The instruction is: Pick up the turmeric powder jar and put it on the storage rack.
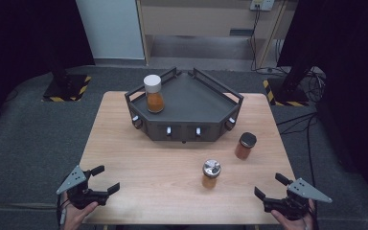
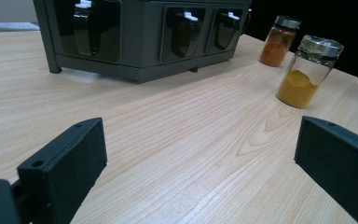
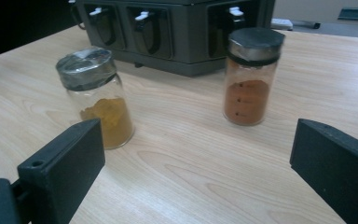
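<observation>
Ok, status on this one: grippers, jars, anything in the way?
Left gripper open, empty. Right gripper open, empty. Silver-lid jar and black-lid jar upright on table, white-lid jar on rack. Nothing in the way.

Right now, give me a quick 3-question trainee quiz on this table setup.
1. How many spice jars stand on the bare table, outside the rack?
2. True or false: the white-lidded jar stands on the rack.
3. Which jar is nearer the right tool: A) silver-lidded jar B) white-lidded jar?

Key: 1. Two, the silver-lidded jar and the dark-lidded jar. 2. True. 3. A.
</observation>
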Available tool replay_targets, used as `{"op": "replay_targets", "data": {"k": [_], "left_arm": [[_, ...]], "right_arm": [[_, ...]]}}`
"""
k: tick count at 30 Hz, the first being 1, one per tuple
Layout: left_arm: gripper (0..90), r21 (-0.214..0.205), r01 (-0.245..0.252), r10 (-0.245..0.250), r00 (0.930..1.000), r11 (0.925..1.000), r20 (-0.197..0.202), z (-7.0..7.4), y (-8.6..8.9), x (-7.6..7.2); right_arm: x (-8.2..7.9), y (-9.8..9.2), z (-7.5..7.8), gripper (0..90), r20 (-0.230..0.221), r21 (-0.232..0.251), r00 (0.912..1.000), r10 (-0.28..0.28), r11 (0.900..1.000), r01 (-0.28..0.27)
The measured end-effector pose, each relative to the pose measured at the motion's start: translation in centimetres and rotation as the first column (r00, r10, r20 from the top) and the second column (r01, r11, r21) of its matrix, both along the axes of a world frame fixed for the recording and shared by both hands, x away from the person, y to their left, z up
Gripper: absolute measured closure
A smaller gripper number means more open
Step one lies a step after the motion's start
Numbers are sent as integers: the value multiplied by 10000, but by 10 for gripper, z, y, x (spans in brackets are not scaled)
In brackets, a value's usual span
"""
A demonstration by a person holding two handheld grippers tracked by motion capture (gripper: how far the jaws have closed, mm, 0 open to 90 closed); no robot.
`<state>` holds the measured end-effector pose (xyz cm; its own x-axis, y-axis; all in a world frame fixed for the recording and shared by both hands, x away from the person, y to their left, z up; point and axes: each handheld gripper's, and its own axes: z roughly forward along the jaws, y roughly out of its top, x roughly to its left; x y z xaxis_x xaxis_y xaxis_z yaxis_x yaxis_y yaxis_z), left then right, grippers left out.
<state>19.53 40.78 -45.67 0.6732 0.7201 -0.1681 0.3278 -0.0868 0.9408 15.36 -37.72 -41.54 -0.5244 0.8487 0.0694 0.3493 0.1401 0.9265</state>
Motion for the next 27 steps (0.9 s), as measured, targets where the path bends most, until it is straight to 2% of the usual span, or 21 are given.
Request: {"op": "replay_targets", "data": {"k": [3,15,27], "left_arm": [[9,95,16,-16,10000,10000,-16,1,-1,0],[0,-3,31,-31,10000,10000,-88,0,0,1],[0,5,45,-45,9999,10000,-115,0,0,2]], "right_arm": [[3,3,4,35,-3,-57,9997,228,9997,-228],[16,13,20,36,-146,-119,9951,976,9951,-978],[37,26,35,35,-252,-151,9840,1763,9841,-1767]]}}
